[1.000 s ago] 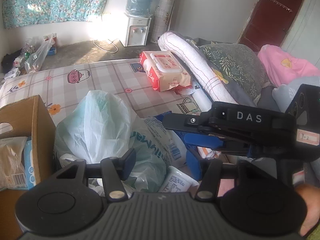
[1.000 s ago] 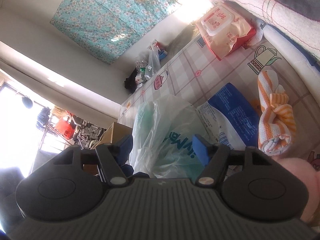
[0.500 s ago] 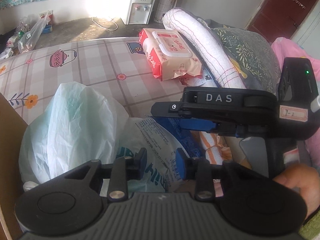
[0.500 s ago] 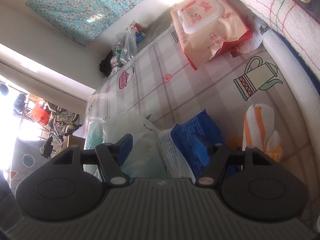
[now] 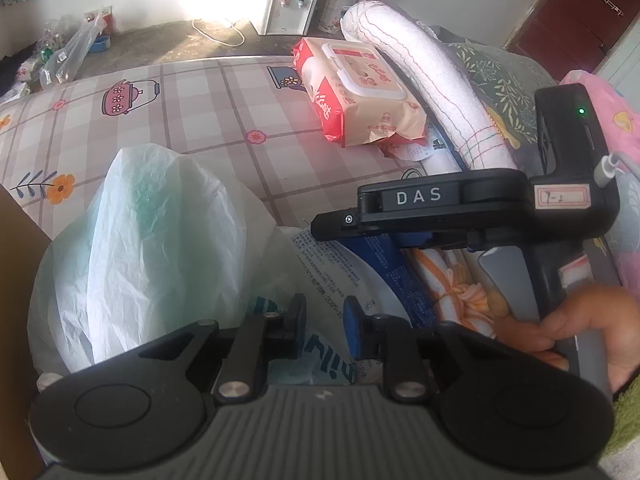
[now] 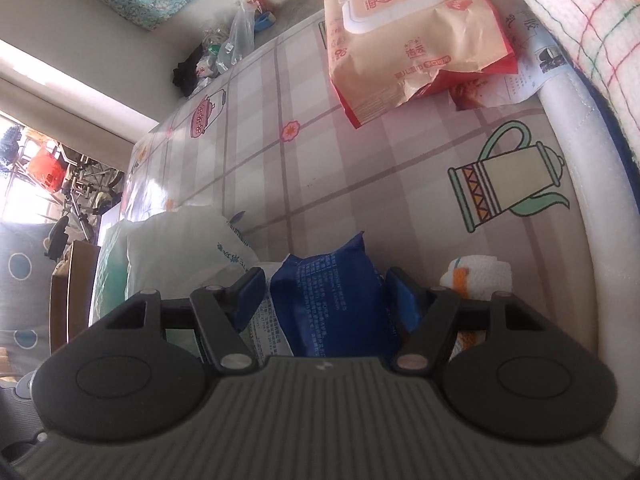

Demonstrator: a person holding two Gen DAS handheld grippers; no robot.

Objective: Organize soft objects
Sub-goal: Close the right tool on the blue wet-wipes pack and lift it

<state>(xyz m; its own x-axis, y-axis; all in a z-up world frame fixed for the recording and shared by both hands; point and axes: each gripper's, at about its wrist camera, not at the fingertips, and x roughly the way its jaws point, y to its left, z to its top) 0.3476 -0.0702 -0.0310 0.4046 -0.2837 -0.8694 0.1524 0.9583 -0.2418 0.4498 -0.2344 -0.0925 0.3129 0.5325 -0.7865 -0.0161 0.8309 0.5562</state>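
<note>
A crumpled white plastic bag (image 5: 152,248) lies on the checked mat (image 5: 224,120), with a blue-and-white soft pack (image 5: 340,264) against its right side. My left gripper (image 5: 325,324) has narrowed onto the printed bag film beside that pack. My right gripper (image 6: 325,296) straddles the blue pack (image 6: 332,300) with its jaws open; its body (image 5: 460,208) shows in the left wrist view. An orange-striped towel (image 5: 452,280) lies just right of the pack and also shows in the right wrist view (image 6: 476,276).
A red-and-peach wipes pack (image 5: 360,92) lies farther back on the mat. A rolled white quilt (image 5: 424,80) and patterned bedding (image 5: 500,76) line the right side. A cardboard box edge (image 5: 20,236) stands at the left. A water dispenser (image 5: 288,4) stands by the far wall.
Both grippers moved forward and down onto the pile. The left jaws narrowed from wide open to pinching the bag film. The right gripper came down around the blue pack.
</note>
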